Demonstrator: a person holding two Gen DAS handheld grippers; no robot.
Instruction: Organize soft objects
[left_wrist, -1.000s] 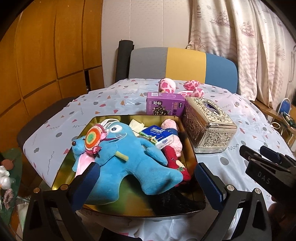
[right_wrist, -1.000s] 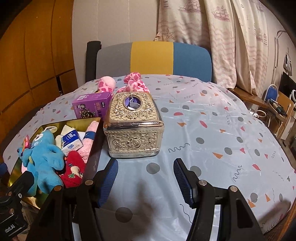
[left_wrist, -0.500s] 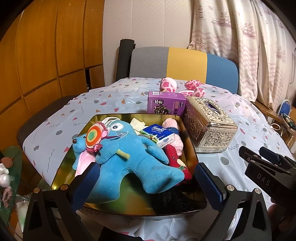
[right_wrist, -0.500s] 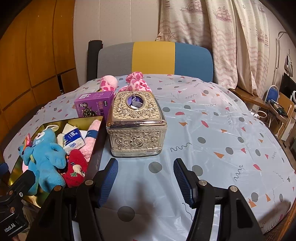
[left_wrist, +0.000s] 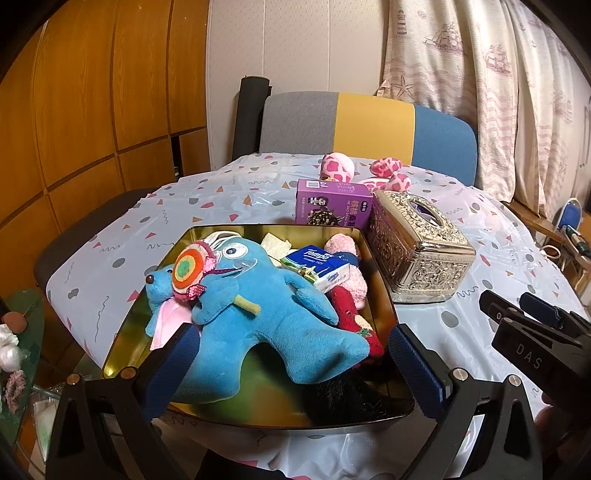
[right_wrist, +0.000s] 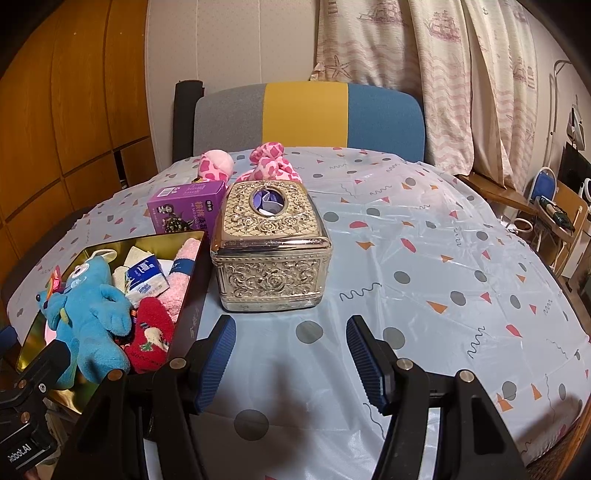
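A gold tray (left_wrist: 258, 406) (right_wrist: 33, 332) on the table holds a blue plush toy (left_wrist: 266, 314) (right_wrist: 88, 314), a red sock (left_wrist: 347, 310) (right_wrist: 147, 336), a pink sock (left_wrist: 347, 251) (right_wrist: 181, 273), a Tempo tissue pack (left_wrist: 321, 266) (right_wrist: 146, 277) and a round orange-green soft piece (left_wrist: 188, 267). A pink spotted plush (left_wrist: 369, 170) (right_wrist: 266, 162) lies at the far side of the table. My left gripper (left_wrist: 291, 369) is open and empty over the tray's near edge. My right gripper (right_wrist: 291, 358) is open and empty above the tablecloth, in front of the tissue box.
An ornate silver tissue box (left_wrist: 417, 243) (right_wrist: 271, 251) stands right of the tray. A purple carton (left_wrist: 332, 201) (right_wrist: 188, 210) stands behind the tray. A grey, yellow and blue chair (right_wrist: 306, 114) is behind the table. Curtains (right_wrist: 443, 74) hang at the right.
Both grippers have drawn back slightly from the table. Nothing on the table has moved, and both stay open.
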